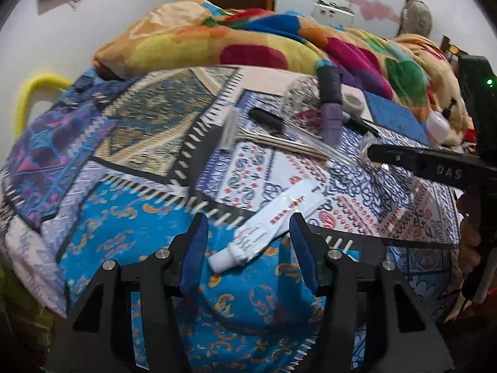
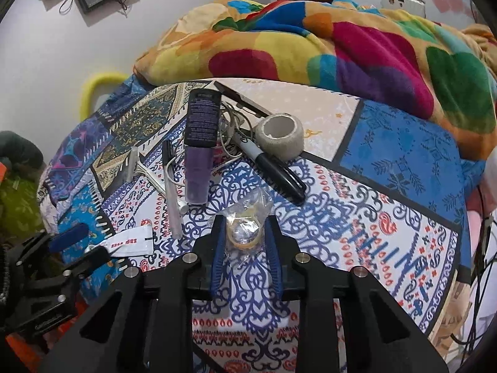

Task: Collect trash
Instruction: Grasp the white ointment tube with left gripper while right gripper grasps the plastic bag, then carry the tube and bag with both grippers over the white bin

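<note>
A white squeezed tube [image 1: 267, 227] lies on the patterned bedspread [image 1: 130, 248], its cap end between the fingers of my open left gripper [image 1: 248, 227]. The tube also shows in the right wrist view [image 2: 130, 242] beside the left gripper [image 2: 77, 242]. My right gripper [image 2: 245, 230] is shut on a crumpled clear plastic wrapper [image 2: 245, 227] just above the bedspread [image 2: 357, 236]. The right gripper appears at the right of the left wrist view [image 1: 372, 152].
A purple and black tube [image 2: 200, 143], a black marker [image 2: 273, 168], a roll of tape [image 2: 279, 133], a razor [image 2: 136, 168], a white cord and a thin pen [image 2: 174, 199] lie on the bed. A bright blanket [image 2: 341, 43] is heaped behind.
</note>
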`<state>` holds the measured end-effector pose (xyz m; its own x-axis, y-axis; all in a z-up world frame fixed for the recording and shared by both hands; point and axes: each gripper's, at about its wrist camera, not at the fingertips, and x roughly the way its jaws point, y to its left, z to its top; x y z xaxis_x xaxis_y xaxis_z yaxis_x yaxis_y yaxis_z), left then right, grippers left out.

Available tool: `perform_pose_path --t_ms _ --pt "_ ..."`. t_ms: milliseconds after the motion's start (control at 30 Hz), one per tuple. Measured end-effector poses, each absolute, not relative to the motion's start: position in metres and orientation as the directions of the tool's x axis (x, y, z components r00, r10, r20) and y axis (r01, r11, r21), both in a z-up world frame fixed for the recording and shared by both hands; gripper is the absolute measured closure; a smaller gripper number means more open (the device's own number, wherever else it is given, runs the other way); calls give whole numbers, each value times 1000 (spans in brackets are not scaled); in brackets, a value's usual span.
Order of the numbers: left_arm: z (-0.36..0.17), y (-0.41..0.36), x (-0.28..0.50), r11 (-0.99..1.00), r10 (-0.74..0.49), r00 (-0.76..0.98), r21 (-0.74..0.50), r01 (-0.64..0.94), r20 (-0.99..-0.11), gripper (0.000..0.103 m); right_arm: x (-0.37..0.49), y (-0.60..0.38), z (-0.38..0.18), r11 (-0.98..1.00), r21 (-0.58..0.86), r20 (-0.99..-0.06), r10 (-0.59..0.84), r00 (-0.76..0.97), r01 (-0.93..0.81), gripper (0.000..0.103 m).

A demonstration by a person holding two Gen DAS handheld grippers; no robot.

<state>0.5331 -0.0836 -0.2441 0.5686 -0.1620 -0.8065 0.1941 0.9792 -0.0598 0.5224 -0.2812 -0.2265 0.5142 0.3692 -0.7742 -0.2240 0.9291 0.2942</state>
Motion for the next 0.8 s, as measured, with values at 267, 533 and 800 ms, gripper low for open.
perform_pose_path --t_ms 267,533,800 --pt "-250 -89 520 974 -176 535 -68 215 -827 58 505 -293 -215 938 279 -761 346 549 -204 80" --pt "-246 -106 492 966 -202 519 -82 245 -830 80 488 -287 -201 944 233 -752 328 572 -235 80" --pt "-213 -104 469 974 -215 583 -128 187 -784 80 463 -283 -169 942 219 -718 332 612 -253 80"
